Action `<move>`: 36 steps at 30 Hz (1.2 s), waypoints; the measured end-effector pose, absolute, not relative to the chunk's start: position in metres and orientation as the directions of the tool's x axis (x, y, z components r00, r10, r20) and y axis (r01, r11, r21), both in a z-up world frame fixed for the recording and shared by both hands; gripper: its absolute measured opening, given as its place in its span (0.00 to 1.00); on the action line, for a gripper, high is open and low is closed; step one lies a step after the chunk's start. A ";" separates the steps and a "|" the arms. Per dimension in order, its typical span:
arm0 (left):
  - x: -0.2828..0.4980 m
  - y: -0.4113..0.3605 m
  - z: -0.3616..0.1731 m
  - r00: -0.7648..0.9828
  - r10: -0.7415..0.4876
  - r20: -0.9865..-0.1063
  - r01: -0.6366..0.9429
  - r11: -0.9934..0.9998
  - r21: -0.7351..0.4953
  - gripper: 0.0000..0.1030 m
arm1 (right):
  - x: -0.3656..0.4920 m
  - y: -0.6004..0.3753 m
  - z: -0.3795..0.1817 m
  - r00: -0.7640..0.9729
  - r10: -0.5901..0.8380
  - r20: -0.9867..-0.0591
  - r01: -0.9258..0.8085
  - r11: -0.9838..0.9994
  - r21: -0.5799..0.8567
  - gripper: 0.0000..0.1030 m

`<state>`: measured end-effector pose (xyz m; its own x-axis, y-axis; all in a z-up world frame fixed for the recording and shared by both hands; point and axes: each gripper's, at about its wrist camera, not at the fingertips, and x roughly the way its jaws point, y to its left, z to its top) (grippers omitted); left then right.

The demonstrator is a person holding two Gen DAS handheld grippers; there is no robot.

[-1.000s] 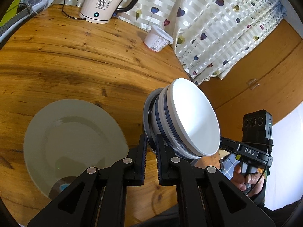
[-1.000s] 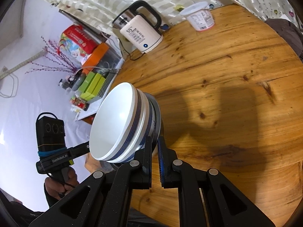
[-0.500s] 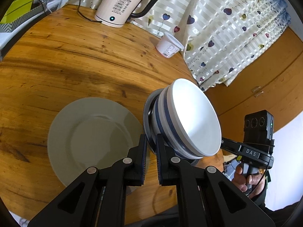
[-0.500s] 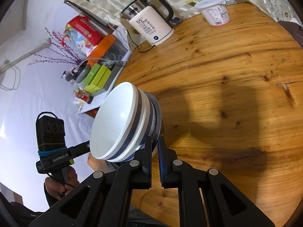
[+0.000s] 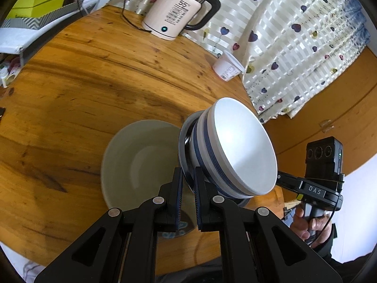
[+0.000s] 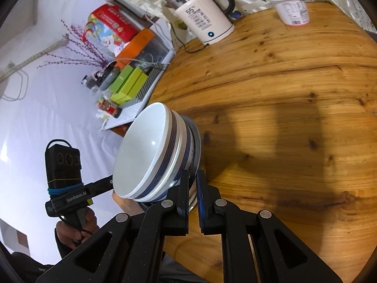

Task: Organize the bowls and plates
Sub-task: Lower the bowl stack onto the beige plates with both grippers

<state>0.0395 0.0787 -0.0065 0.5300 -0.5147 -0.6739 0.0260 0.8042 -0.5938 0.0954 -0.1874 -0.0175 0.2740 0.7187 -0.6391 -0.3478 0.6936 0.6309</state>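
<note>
A stack of white bowls with blue bands (image 5: pixel 235 151) rests on a dark plate (image 5: pixel 185 141), held up between both grippers. My left gripper (image 5: pixel 187 179) is shut on the dark plate's rim. My right gripper (image 6: pixel 192 181) is shut on the opposite rim of the same dark plate (image 6: pixel 197 151), with the bowl stack (image 6: pixel 150 155) to its left. A pale grey plate (image 5: pixel 139 162) lies on the round wooden table (image 5: pixel 82 82), just left of and below the held stack.
A white electric kettle (image 5: pixel 174 16) with its cord stands at the table's far edge. A white yogurt tub (image 5: pixel 227 67) sits near the heart-print curtain (image 5: pixel 294 35). A shelf with green boxes (image 6: pixel 128 83) stands beside the table.
Both grippers have carried the bowl stack over the table towards the pale plate; the plate now sits closer under the stack and the kettle looms nearer. Both grips are unchanged.
</note>
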 end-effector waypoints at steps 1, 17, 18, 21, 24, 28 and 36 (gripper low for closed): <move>0.038 0.081 -0.007 0.532 -0.512 -0.675 0.021 0.805 -0.593 0.08 | 0.096 -0.185 -0.018 0.270 0.719 -0.640 -0.350 0.692 0.631 0.08; 0.025 0.112 -0.019 0.545 -0.476 -0.690 -0.046 0.805 -0.591 0.08 | 0.100 -0.147 -0.028 0.206 0.719 -0.664 -0.368 0.685 0.628 0.08; 0.024 0.114 -0.020 0.546 -0.475 -0.690 -0.048 0.805 -0.592 0.08 | 0.100 -0.146 -0.029 0.203 0.718 -0.665 -0.368 0.686 0.628 0.08; 0.023 0.117 -0.023 0.544 -0.473 -0.693 -0.056 0.804 -0.593 0.08 | 0.100 -0.144 -0.031 0.199 0.715 -0.670 -0.367 0.688 0.626 0.08; 0.023 0.118 -0.023 0.544 -0.477 -0.690 -0.054 0.801 -0.596 0.08 | 0.100 -0.143 -0.031 0.198 0.712 -0.674 -0.364 0.692 0.624 0.08; 0.023 0.118 -0.023 0.543 -0.481 -0.689 -0.052 0.799 -0.599 0.08 | 0.100 -0.142 -0.032 0.198 0.706 -0.680 -0.360 0.697 0.620 0.08; 0.022 0.117 -0.022 0.544 -0.480 -0.688 -0.055 0.798 -0.601 0.08 | 0.100 -0.142 -0.031 0.193 0.698 -0.689 -0.362 0.704 0.611 0.09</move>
